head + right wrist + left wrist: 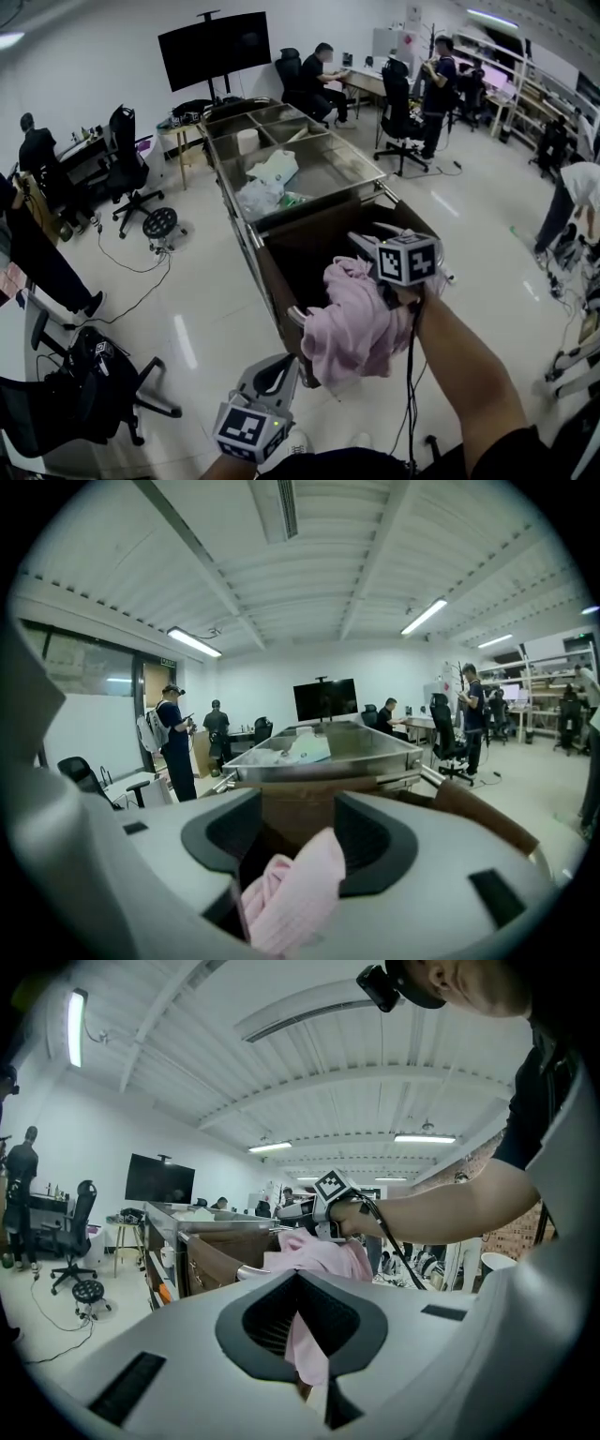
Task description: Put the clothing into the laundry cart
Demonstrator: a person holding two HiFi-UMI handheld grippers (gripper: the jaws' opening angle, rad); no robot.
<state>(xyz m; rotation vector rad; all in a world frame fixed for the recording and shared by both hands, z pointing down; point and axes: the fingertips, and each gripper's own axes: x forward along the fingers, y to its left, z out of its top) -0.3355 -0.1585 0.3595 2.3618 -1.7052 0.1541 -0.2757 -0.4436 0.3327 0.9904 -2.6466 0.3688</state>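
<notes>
Right gripper (295, 810) jaws apart, pink garment (356, 328) loose between, draped over laundry cart (274, 281) rim. Left gripper (300, 1283) pinching garment.

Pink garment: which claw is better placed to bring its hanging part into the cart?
Probably left. The left claw is shut on the pink garment outside the cart; the right claw stands open.

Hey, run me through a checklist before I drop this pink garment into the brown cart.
1. pink garment over the laundry cart opening: not ok, it drapes across the near rim.
2. right gripper free of cloth: not ok, jaws apart but cloth lies between them.
3. left gripper grip: ok, shut on the garment.
4. Room inside the cart: cannot tell, the interior is dark.
5. cable clear of the rim: ok, it hangs under the right arm.
</notes>
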